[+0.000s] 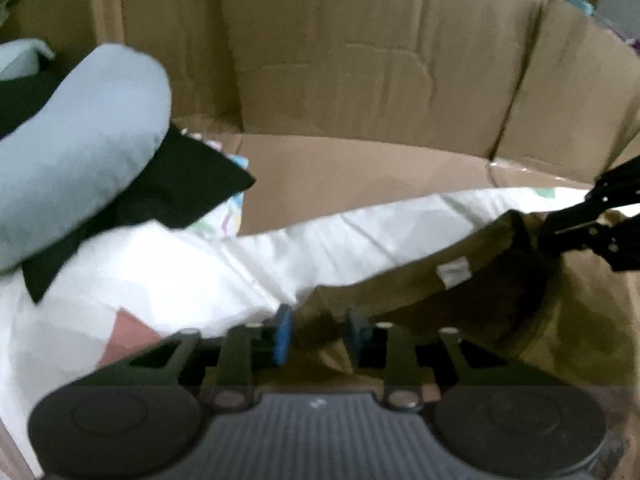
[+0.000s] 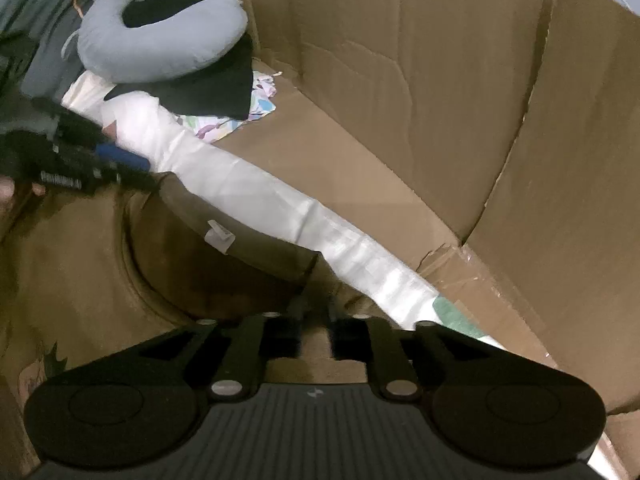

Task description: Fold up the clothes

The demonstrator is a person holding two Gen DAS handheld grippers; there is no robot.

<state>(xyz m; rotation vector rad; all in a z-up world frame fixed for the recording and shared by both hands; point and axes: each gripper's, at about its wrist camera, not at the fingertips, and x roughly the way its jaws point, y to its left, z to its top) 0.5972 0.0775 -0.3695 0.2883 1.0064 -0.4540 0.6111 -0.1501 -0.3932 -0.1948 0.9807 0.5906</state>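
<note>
An olive-brown garment (image 1: 420, 292) with a small white label (image 1: 454, 270) lies crumpled on white bedding (image 1: 180, 272). My left gripper (image 1: 320, 334) sits low at the garment's edge. Its blue pads (image 1: 282, 336) stand apart, with olive cloth showing in the gap and not pinched. In the right wrist view the same garment (image 2: 80, 260) spreads to the left. My right gripper (image 2: 315, 312) hovers over its near edge, its jaws a little apart above the cloth. Each gripper shows in the other's view: the right gripper (image 1: 560, 228) and the left gripper (image 2: 136, 170).
Tall cardboard walls (image 2: 400, 80) close off the back and right, with a cardboard floor (image 1: 360, 176) beyond the white bedding (image 2: 260, 196). A light blue neck pillow (image 2: 160, 40) rests on a black cloth (image 2: 216, 88) at the far left, with a patterned cloth (image 2: 224, 126) beneath it.
</note>
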